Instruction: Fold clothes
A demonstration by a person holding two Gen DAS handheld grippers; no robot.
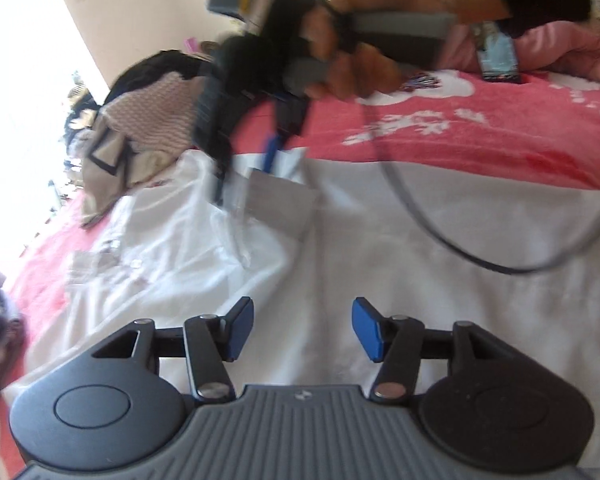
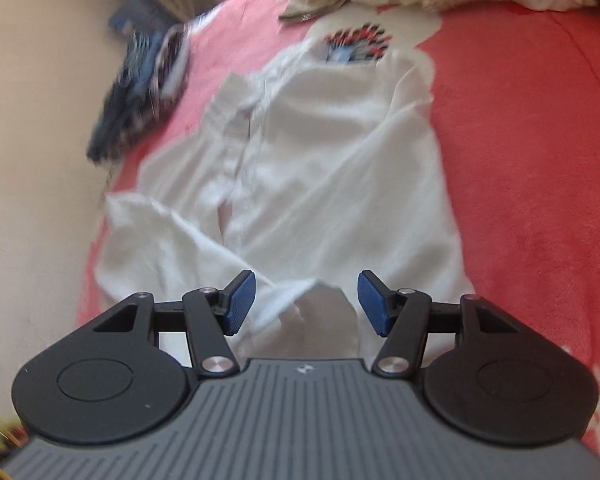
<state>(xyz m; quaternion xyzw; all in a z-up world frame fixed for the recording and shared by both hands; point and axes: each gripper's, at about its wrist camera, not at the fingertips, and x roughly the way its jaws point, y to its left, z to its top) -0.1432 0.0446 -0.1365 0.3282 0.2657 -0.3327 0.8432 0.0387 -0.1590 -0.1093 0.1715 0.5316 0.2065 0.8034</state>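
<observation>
Plainly, garment: a white shirt (image 2: 320, 168) lies spread on the red blanket (image 2: 540, 160) of the bed, wrinkled, one side already lapped inward
Where it lies: directly under both tools; a heap of beige and checked clothes (image 1: 140, 128) sits at its far end, a dark patterned piece (image 2: 140, 80) off to one side, apart from it
Feel, as a judgement: thin, light, limp cloth; it will sag and slide on itself, so a pinch on a single layer near an edge or corner should hold better than a grab at the middle
Where to take hold: the loose hem corner (image 2: 312, 304) between the right tool's pads looks the handiest; the sleeve flap (image 2: 148, 232) beside it is another
Long axis: in the right wrist view it runs from the hem by the tool away toward the printed patch (image 2: 356, 46) at the far end
Left tool (image 1: 303, 330): released, pads apart over flat white cloth, gripping nothing
Right tool (image 2: 306, 302): released, pads standing wide either side of the hem corner, not pressing it
Hand (image 1: 360, 68): seen in the left wrist view, clasping the right tool's handle, with its cable (image 1: 500, 268) trailing over the shirt
</observation>
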